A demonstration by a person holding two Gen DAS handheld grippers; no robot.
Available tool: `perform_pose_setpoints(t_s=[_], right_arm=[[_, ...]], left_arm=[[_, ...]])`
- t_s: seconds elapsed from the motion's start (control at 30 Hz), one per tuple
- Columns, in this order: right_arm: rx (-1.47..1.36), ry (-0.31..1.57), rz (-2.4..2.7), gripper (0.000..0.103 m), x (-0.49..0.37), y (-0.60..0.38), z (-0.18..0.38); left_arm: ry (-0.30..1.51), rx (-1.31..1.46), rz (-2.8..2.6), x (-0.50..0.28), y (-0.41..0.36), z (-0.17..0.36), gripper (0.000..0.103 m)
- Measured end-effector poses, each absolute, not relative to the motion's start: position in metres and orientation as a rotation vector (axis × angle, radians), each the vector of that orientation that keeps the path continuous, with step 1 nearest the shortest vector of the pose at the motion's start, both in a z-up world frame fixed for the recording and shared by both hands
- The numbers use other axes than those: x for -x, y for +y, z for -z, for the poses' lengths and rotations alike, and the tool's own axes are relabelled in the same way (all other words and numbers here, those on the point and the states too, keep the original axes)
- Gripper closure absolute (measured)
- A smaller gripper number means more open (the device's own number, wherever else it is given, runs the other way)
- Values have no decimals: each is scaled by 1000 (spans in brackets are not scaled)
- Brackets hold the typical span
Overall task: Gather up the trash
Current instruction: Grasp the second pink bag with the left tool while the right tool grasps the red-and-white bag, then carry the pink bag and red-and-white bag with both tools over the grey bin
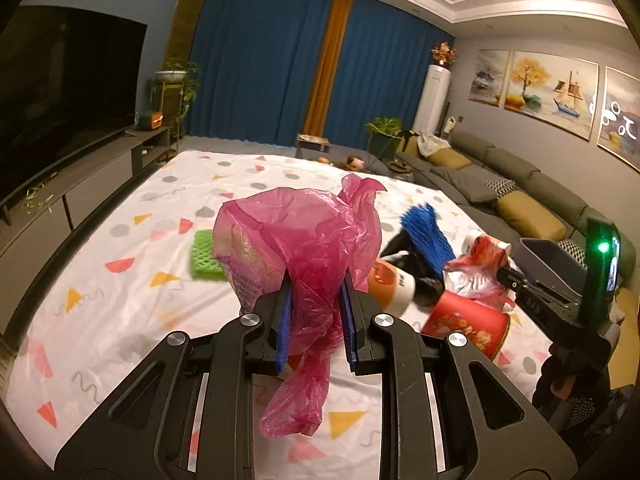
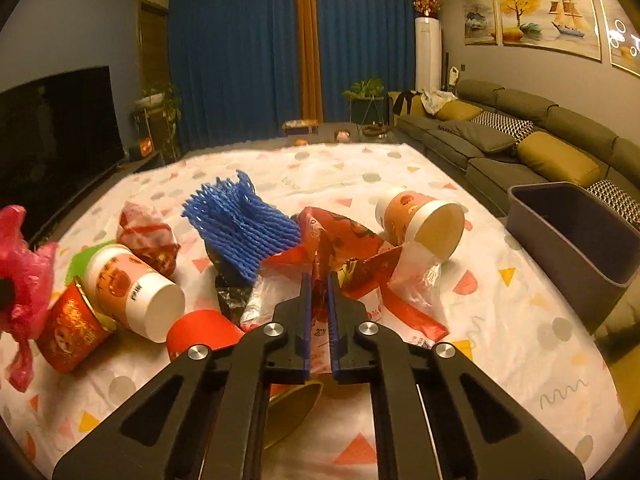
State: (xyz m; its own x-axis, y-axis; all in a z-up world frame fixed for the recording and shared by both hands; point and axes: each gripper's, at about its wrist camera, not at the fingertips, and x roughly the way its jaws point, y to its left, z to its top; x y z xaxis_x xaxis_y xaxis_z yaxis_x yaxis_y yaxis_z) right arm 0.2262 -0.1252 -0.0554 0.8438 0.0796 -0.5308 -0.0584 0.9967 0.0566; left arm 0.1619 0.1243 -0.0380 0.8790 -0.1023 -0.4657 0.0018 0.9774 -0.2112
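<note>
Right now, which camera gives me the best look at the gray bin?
The right wrist view. There the gray bin stands at the right edge of the table with its open top and front wall in plain sight. In the left wrist view only part of its rim and wall shows, cut off by the right gripper.

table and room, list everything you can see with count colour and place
pink plastic bag: 1, pink, held up in the left gripper
red wrapper: 1, red and clear, mid table, pinched by the right gripper
blue foam net: 1, blue, behind the wrapper
green foam net: 1, green, left part of the table
paper cups: 2, white and orange, lying on their sides
red tub: 1, red, left front
grey bin: 1, grey, right table edge
tablecloth: 1, white with patterned shapes
sofa: 1, grey, right wall
curtains: blue, back wall
left gripper: shut on the bag
right gripper: shut on the wrapper
</note>
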Motion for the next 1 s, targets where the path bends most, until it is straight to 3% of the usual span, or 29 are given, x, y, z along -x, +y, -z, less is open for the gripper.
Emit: perform_pose_setpoints(t_s=[0.37,1.0], right_arm=[[-92,399,-112,96,-159,-152,10],[-131,323,-37,96,-99,-203,-3]], left_arm=[[485,188,114,-157,96,34,83],[438,114,250,-138,21,16,83]])
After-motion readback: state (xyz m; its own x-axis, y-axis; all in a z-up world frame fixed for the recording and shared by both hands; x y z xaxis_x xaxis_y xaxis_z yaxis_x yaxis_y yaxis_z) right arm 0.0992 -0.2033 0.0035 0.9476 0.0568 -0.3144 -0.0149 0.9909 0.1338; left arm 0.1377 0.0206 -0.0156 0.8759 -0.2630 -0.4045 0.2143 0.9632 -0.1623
